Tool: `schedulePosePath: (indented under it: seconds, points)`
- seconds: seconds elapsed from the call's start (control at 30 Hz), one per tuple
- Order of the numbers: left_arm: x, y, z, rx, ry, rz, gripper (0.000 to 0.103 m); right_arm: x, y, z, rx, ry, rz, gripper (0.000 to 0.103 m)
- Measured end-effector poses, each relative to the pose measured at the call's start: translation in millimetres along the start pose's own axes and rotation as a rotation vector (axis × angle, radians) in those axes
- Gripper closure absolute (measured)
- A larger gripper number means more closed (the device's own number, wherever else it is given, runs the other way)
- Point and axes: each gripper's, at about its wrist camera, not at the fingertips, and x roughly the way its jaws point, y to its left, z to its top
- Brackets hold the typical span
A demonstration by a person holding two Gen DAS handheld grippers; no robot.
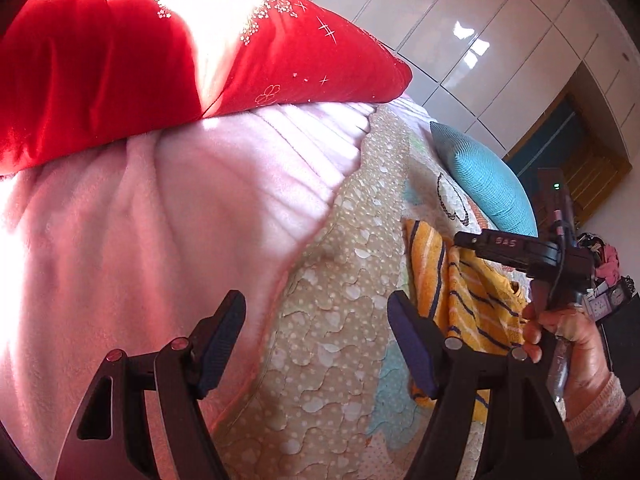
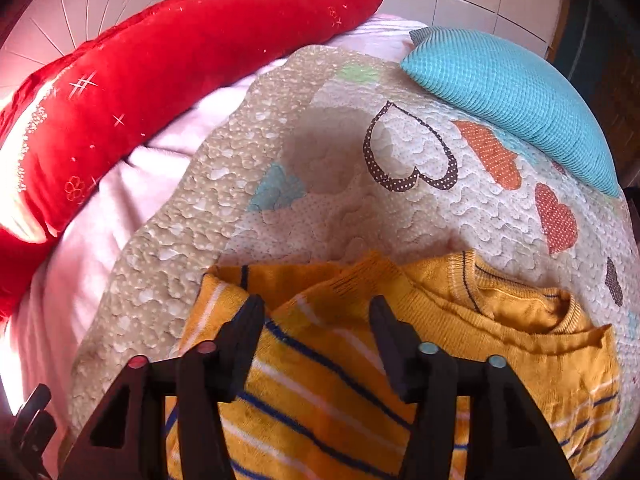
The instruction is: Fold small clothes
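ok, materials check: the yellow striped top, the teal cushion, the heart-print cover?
Yellow striped top: looks like soft knit, likely cotton or acrylic; ribbed collar and visible stitch rows, matte.
Teal cushion: woven or knitted fabric, waffle-like grid texture, matte.
Heart-print cover: quilted cloth, probably cotton; puffy stitched channels and printed dots.
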Motion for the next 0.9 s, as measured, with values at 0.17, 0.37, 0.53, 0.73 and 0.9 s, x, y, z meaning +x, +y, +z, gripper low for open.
schedulePosePath:
  seconds: [0.17, 0.37, 0.53, 0.73, 0.9]
  points:
    - [-3, -18, -9, 0.078, -0.002, 0.027, 0.031, -39, 2, -34, -0.044, -0.002, -0.010, 0.037]
    - [-5, -28, -15, 0.142, -0.026, 0.127, 0.031, -53, -6, -75, -0.009, 0.027, 0.017, 0.037]
    - [-7, -28, -18, 0.179, -0.051, 0.214, 0.031, -50, 8, -96, -0.052, 0.048, 0.029, 0.034]
    - [-5, -33, -20, 0.220, -0.049, 0.228, 0.031, -29, 16, -120, -0.056, 0.088, 0.034, 0.026]
    - [-6, -36, -21, 0.231, -0.053, 0.216, 0.031, -27, 17, -135, -0.050, 0.046, 0.038, 0.019]
